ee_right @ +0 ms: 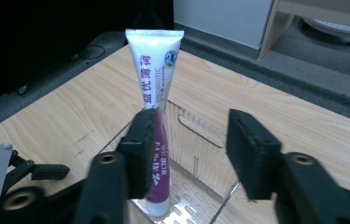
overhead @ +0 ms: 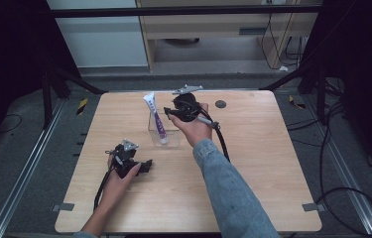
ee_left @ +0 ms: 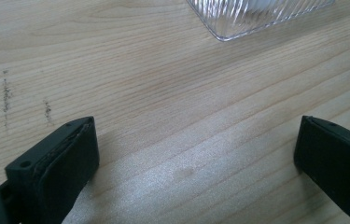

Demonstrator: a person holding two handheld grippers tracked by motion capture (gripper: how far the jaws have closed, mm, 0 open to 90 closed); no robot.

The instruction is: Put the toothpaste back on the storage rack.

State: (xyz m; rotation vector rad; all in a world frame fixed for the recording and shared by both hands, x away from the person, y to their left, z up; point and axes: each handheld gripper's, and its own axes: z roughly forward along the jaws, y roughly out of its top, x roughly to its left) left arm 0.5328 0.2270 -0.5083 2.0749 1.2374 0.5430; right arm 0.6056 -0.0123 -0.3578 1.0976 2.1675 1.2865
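— While the left hand lies low on the near-left part of the table [overhead: 253,163], what is its claw doing?
— The left gripper [overhead: 146,165] rests close over the wood with its jaws spread wide and nothing between them. In the left gripper view a corner of the clear ribbed bin [ee_left: 252,16] sits just beyond the jaws, apart from them.
— And the tube?
— The white and purple tube [overhead: 157,119] stands in the clear bin [overhead: 171,141] at the middle of the table, cap end down on the bin's floor, its flat crimped end leaning up toward the far left.
— Does the other claw have it?
— No. The right gripper [ee_right: 189,147] hovers over the bin, released; one jaw sits just in front of the tube's [ee_right: 156,84] purple part, the other well to its right. Whether that jaw touches the tube, I cannot tell.
— Anything else on the table?
— A small dark disc [overhead: 220,104] near the far edge, right of the right hand [overhead: 196,130].
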